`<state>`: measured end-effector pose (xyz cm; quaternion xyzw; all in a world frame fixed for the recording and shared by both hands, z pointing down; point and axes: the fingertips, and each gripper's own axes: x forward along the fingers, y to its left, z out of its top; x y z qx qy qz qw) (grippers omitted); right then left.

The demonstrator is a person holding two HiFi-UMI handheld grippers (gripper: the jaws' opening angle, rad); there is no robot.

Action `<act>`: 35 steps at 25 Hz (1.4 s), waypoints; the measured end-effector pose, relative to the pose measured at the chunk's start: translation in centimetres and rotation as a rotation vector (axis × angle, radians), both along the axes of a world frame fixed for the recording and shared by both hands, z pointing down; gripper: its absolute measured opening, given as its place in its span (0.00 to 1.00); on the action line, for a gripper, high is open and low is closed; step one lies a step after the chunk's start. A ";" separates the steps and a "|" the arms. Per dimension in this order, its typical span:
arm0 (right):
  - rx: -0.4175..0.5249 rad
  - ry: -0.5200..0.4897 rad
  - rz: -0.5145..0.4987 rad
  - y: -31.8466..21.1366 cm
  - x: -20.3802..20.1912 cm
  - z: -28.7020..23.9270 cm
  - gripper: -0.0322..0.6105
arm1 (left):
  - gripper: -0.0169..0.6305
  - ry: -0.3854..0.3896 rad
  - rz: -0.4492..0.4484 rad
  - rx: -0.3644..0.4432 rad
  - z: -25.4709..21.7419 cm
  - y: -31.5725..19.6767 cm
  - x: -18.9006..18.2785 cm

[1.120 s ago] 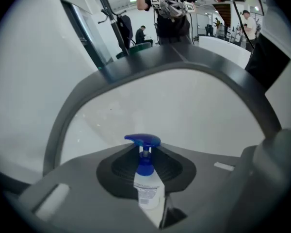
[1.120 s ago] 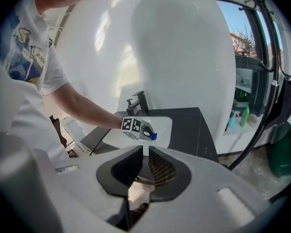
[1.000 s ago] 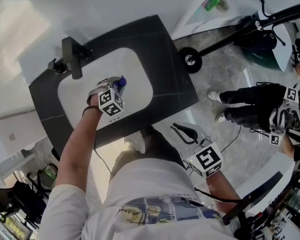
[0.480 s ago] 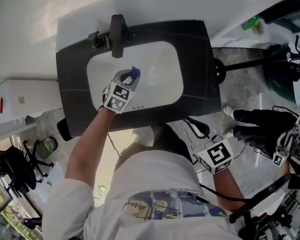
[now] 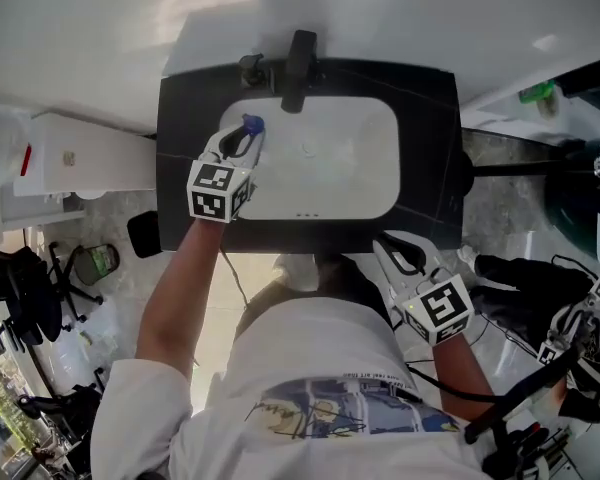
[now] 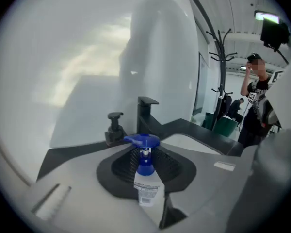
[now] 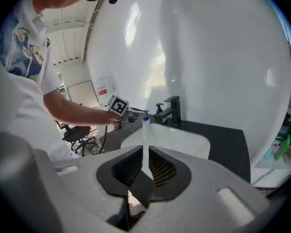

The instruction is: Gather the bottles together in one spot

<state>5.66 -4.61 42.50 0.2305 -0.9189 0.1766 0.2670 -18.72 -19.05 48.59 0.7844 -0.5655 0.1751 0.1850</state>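
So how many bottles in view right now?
2. A blue-pump bottle clamped in the left gripper at the left rim of the sink; a green one, likely a bottle, at the head view's far right. Others may be hidden.

Bottle (image 5: 250, 126) at sink's (image 5: 350, 173) L edge, faucet (image 5: 300, 63) behind.

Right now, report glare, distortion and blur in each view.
Head view: even light, sink sharp, wall above it washed out to near white. Left gripper view: strong fisheye, black corners, soft glare patches on the wall, pump bottle crisp. Right gripper view: same fisheye bending, bright streaks across the wall.
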 end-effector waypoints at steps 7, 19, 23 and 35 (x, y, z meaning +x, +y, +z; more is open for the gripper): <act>0.009 0.019 -0.055 -1.3 -1.5 0.1 0.11 | 0.14 0.021 -0.212 0.073 -3.0 -2.5 -7.9; -0.007 0.056 -0.092 -3.7 -1.8 1.0 0.11 | 0.14 0.032 -0.441 0.153 -4.4 -8.3 -14.0; -0.007 0.076 -0.089 -4.8 -1.1 0.9 0.11 | 0.14 0.025 -0.480 0.175 -4.3 -10.2 -14.8; -0.012 0.120 -0.067 -5.9 1.1 1.2 0.11 | 0.14 0.039 -0.542 0.252 -3.1 -12.2 -16.0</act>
